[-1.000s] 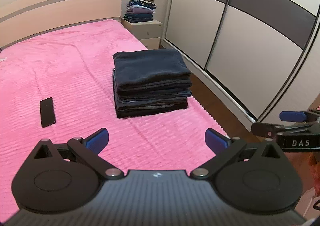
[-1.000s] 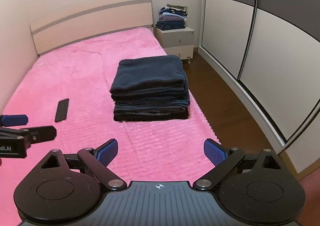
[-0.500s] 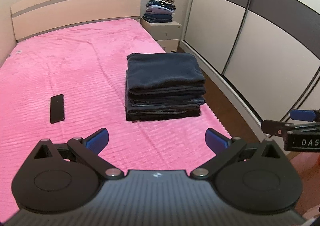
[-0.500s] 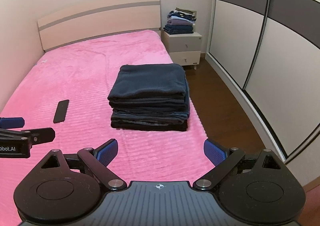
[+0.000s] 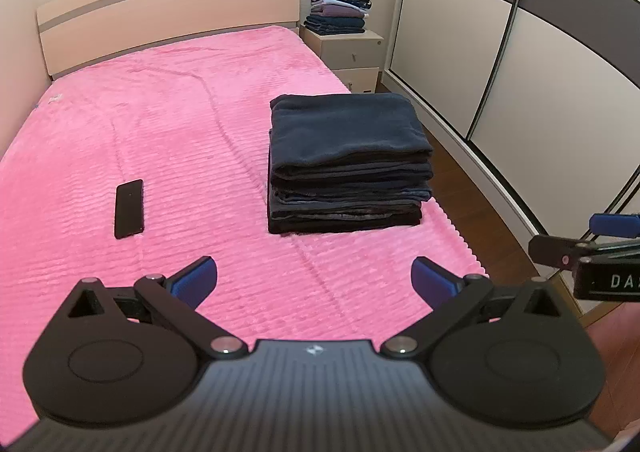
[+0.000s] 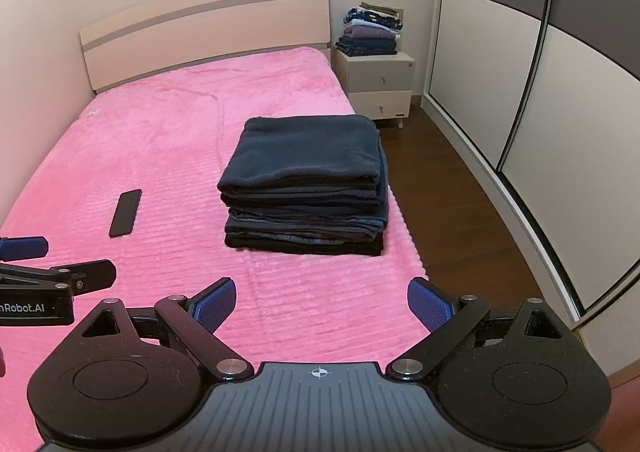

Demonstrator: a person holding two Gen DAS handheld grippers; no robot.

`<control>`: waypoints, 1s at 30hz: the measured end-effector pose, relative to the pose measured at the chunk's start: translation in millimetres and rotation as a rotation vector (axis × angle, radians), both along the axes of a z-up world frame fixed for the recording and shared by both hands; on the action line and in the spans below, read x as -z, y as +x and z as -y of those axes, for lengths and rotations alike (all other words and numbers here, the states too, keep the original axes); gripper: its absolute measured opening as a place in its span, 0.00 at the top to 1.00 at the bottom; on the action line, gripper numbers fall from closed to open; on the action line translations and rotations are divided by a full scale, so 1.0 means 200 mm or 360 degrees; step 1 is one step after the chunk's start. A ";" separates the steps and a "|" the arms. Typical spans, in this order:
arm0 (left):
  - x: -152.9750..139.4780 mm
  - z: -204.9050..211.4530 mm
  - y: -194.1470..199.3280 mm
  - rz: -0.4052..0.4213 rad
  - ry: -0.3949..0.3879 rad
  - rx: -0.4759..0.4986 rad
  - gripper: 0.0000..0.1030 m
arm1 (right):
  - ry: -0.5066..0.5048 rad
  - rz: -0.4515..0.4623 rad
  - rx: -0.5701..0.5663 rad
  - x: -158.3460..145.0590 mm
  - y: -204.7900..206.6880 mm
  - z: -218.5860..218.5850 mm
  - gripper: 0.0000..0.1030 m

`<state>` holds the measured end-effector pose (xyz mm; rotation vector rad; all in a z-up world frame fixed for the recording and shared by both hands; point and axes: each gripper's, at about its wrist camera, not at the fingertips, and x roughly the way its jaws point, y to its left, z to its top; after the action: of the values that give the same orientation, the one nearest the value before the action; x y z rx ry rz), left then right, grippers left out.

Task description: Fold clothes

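A pink-covered bed [image 5: 168, 124] fills the room, and a stack of folded dark clothes [image 5: 346, 164] sits near its right edge. The cloth looks soft and limp, best gripped at a hem or corner. Left gripper [image 5: 314, 278] and right gripper [image 6: 320, 302] hover above the bedspread, fingers spread and empty.

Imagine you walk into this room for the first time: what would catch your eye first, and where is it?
The bright pink bedspread fills most of both views. On its right side, near the bed's edge, sits a neat stack of dark folded clothes, with a black phone lying flat to its left. Further back, a second pile of folded clothes rests on the nightstand beside the headboard, while the left gripper and right gripper hang open and empty.
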<state>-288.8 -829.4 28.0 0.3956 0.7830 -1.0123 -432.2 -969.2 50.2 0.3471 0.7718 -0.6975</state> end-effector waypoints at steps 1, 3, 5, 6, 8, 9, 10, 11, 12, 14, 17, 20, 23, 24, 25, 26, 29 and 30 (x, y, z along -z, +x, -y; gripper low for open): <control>0.00 0.01 0.00 0.0000 0.0001 0.0000 0.01 | 0.0001 -0.0001 0.0000 0.00 0.00 0.00 0.08; 0.00 0.01 -0.01 0.0007 0.0000 0.0000 0.01 | -0.0003 -0.0005 0.0004 0.00 0.01 0.00 0.08; 0.00 0.02 -0.01 0.0010 -0.0004 0.0003 0.01 | -0.0007 -0.0011 0.0005 -0.01 0.01 0.00 0.08; 0.00 0.02 -0.02 0.0010 -0.0007 0.0004 0.01 | -0.0012 -0.0014 0.0005 -0.01 0.01 0.00 0.08; 0.00 0.03 -0.02 0.0013 -0.0013 0.0004 0.01 | -0.0019 -0.0013 0.0003 -0.02 0.02 0.00 0.08; 0.00 0.03 -0.02 0.0017 -0.0015 0.0004 0.01 | -0.0020 -0.0012 0.0003 -0.02 0.02 0.00 0.08; -0.01 0.03 -0.02 0.0023 -0.0016 0.0003 0.01 | -0.0021 -0.0012 0.0002 -0.02 0.02 0.00 0.08; -0.01 0.03 -0.02 0.0027 -0.0016 0.0004 0.01 | -0.0022 -0.0011 0.0003 -0.02 0.02 0.00 0.08; -0.01 0.03 -0.02 0.0030 -0.0015 0.0005 0.01 | -0.0023 -0.0010 0.0005 -0.02 0.02 -0.01 0.08; -0.01 0.04 -0.02 0.0036 -0.0012 0.0007 0.01 | -0.0024 -0.0013 0.0010 -0.02 0.02 0.00 0.08; 0.00 0.04 -0.03 0.0038 -0.0012 0.0006 0.01 | -0.0023 -0.0017 0.0016 -0.03 0.02 0.00 0.08; 0.00 0.04 -0.03 0.0036 -0.0011 0.0008 0.01 | -0.0023 -0.0014 0.0017 -0.03 0.03 0.00 0.08; 0.00 0.05 -0.03 0.0038 -0.0010 0.0007 0.01 | -0.0018 -0.0012 0.0016 -0.03 0.03 0.00 0.08; 0.00 0.05 -0.03 0.0039 -0.0011 0.0008 0.01 | -0.0015 -0.0011 0.0015 -0.03 0.03 0.00 0.08; 0.00 0.04 -0.03 0.0039 -0.0011 0.0009 0.01 | -0.0013 -0.0012 0.0015 -0.02 0.03 0.01 0.08; 0.00 0.04 -0.03 0.0040 -0.0011 0.0009 0.01 | -0.0012 -0.0012 0.0016 -0.02 0.03 0.01 0.08; 0.00 0.04 -0.03 0.0039 -0.0014 0.0014 0.01 | -0.0009 -0.0013 0.0015 -0.02 0.03 0.00 0.08; 0.01 0.05 -0.03 0.0045 -0.0015 0.0013 0.01 | -0.0008 -0.0014 0.0015 -0.02 0.03 0.01 0.08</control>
<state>-295.5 -838.7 26.6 0.4045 0.7517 -1.0155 -426.3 -970.3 53.5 0.3433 0.7770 -0.7104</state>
